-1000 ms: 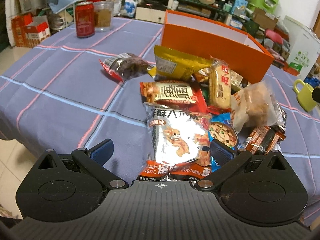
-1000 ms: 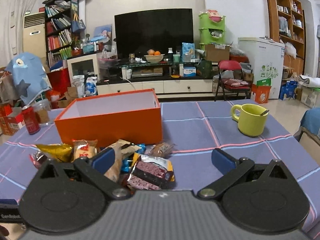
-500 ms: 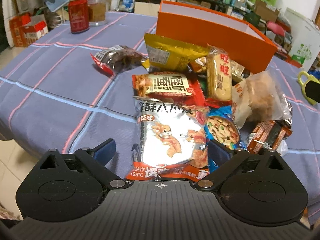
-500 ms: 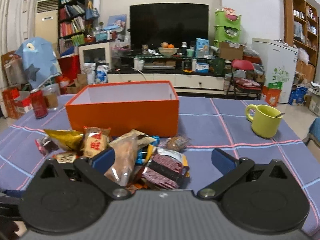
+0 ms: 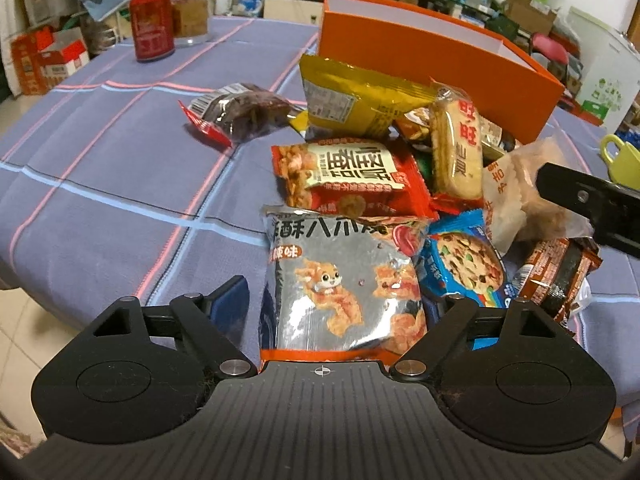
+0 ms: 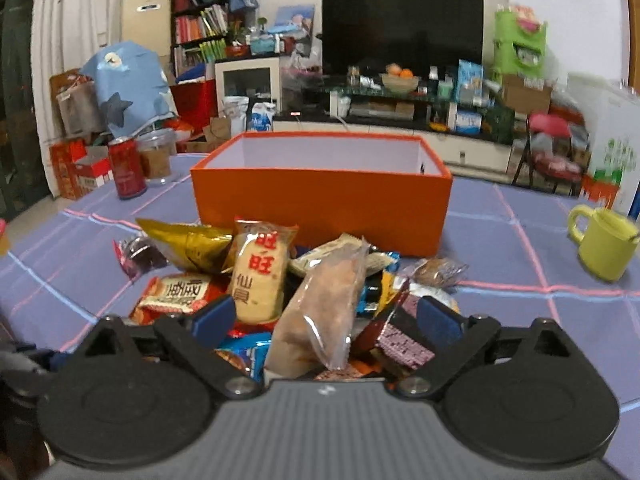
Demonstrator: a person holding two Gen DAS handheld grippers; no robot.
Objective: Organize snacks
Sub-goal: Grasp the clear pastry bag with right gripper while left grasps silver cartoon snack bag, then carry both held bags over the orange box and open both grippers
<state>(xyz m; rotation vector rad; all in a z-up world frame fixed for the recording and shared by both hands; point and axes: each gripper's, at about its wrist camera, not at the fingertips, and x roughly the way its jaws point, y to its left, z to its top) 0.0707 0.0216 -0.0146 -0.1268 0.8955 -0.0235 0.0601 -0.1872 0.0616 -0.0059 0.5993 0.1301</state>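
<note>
Snack pile (image 5: 384, 184) on checked cloth (image 5: 100, 184) before orange box (image 6: 320, 196). Left gripper (image 5: 340, 304) spread astride silver pkt (image 5: 340, 280); right gripper (image 6: 326, 316) spread astride clear bag (image 6: 320, 304).

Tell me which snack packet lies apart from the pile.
The dark brown snack packet with red ends. It lies alone on the tablecloth, left of the heap; the other packets overlap one another.

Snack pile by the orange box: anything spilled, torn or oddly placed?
Nothing looks spilled or torn. The packets lie in a loose heap in front of the orange box, none visibly inside it. One dark packet lies apart on the cloth. Both grippers, left gripper and right gripper, are open.
</note>
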